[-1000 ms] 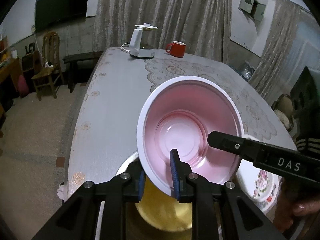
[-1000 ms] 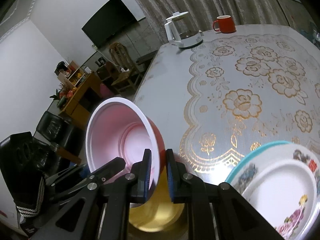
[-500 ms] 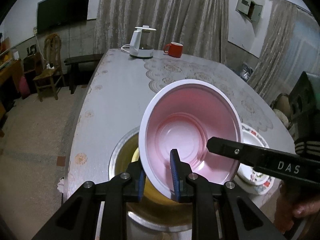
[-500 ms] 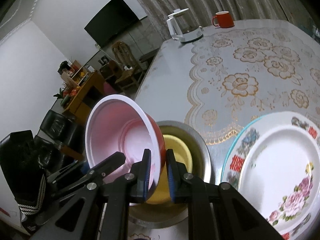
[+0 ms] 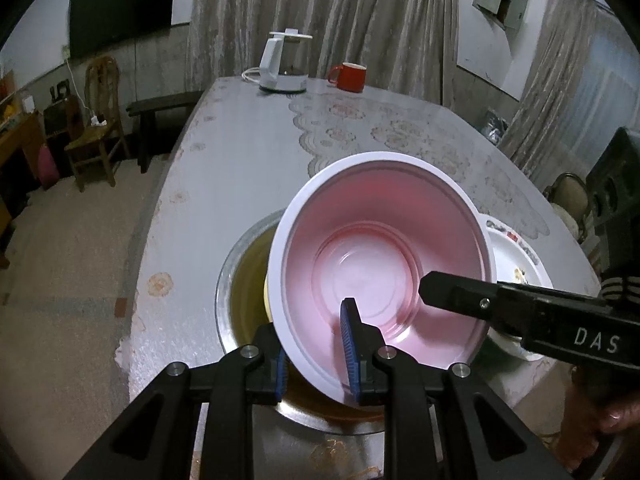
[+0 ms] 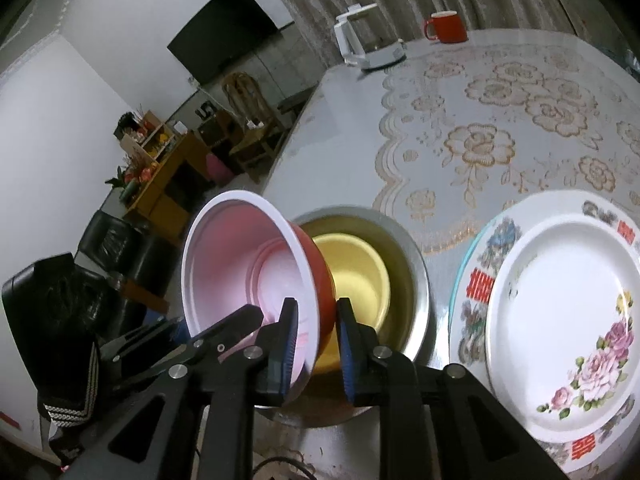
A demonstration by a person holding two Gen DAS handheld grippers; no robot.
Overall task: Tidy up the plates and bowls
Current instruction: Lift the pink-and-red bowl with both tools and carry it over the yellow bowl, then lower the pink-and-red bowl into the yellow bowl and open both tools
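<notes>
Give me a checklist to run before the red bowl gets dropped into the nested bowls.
1. Left gripper clamped on red bowl rim: ok.
2. Right gripper jaws opening, bowl wall between them: ok.
3. Red bowl over yellow bowl: ok.
4. Red bowl level: not ok, tilted.
5. Yellow bowl seated in steel bowl: ok.
6. Clear of flowered plate: ok.

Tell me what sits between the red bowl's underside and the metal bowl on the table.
In the right wrist view, a yellow bowl nests inside the metal bowl, right under the tilted red bowl.
</notes>
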